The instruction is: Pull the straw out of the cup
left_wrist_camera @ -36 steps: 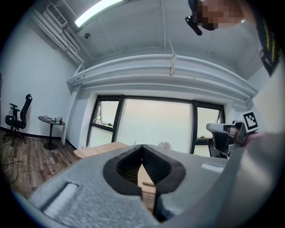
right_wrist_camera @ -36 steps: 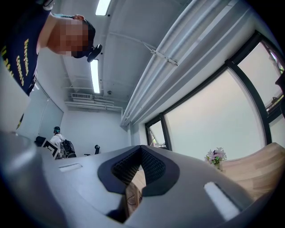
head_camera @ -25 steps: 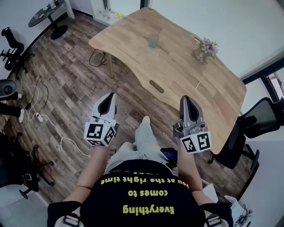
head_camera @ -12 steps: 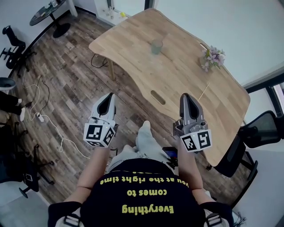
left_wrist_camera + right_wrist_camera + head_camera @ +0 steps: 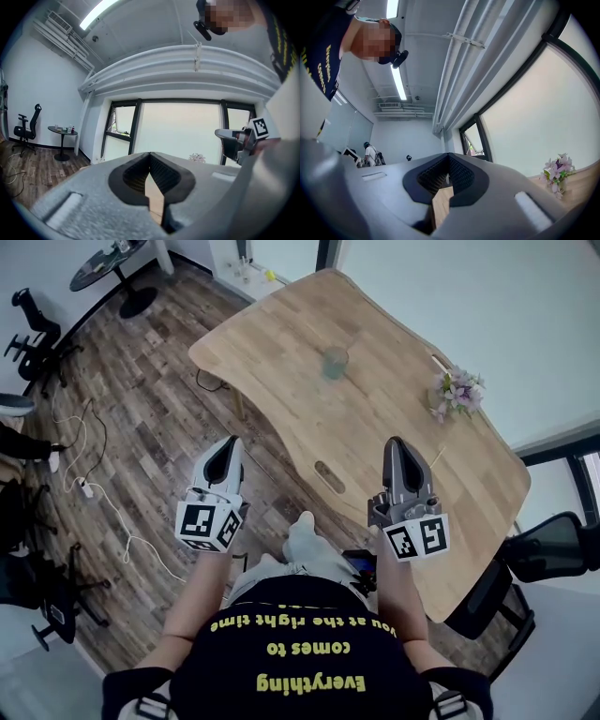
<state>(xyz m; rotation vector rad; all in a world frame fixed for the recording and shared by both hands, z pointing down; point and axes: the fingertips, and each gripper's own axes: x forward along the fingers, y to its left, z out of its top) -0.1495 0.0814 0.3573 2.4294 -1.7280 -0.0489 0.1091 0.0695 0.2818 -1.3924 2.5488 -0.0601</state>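
A cup stands on the wooden table.

Smooth pale wooden table, translucent glossy cup, dark matt wood-plank floor.

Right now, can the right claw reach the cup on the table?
Probably not yet: the right claw is shut and hangs at the near edge of the table, while the cup stands far across it. Nothing blocks the way.

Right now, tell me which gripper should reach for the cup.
Right, probably. In the head view the right gripper hangs over the table's near edge, nearer the cup; the left gripper is out over the floor. Both are shut and empty, so either must open first.
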